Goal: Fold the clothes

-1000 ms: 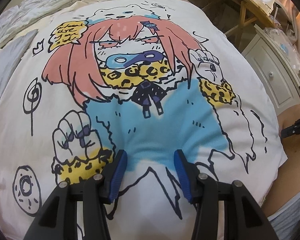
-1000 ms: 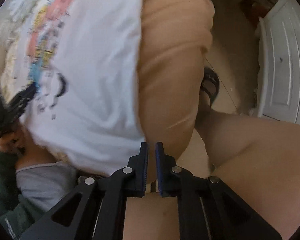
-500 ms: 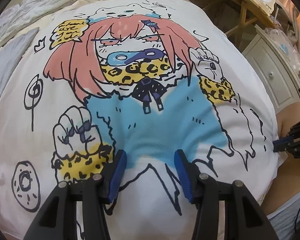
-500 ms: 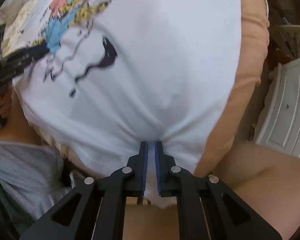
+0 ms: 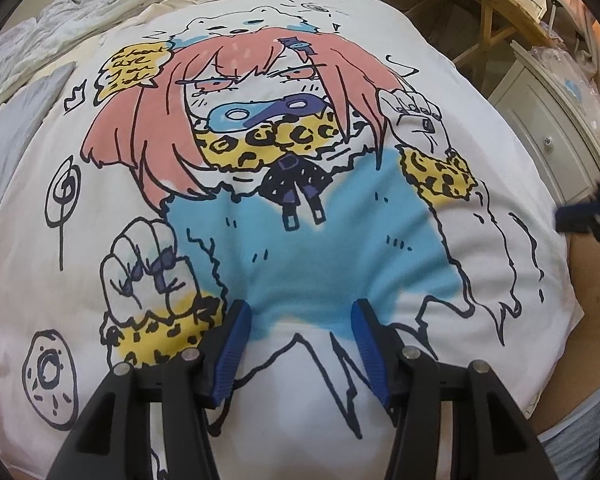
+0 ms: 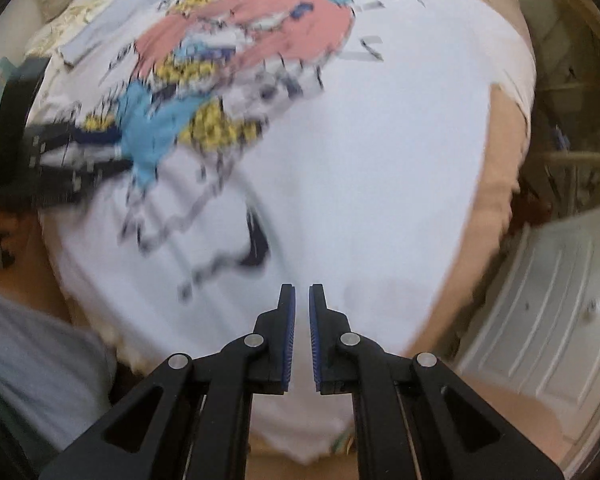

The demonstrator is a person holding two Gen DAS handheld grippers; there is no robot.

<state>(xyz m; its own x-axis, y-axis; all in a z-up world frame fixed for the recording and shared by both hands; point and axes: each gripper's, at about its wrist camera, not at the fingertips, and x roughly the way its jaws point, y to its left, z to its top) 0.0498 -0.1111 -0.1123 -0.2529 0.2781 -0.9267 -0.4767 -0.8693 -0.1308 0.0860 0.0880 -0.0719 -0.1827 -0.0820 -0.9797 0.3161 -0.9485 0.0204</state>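
A white cotton T-shirt with a large cartoon print of a pink-haired figure in a blue top (image 5: pixel 312 216) lies spread flat, print up, on a beige bed cover (image 6: pixel 496 184). In the left wrist view its long axis runs away from the camera, with the figure's head at the far end. A yellow speech bubble (image 5: pixel 134 70) holds handwritten words too small to read.

The left gripper (image 5: pixel 300 312) stands half open over the blue part of the print, holding nothing. The right gripper (image 6: pixel 302 292) is almost closed above the plain white cloth; whether it pinches any fabric cannot be told.
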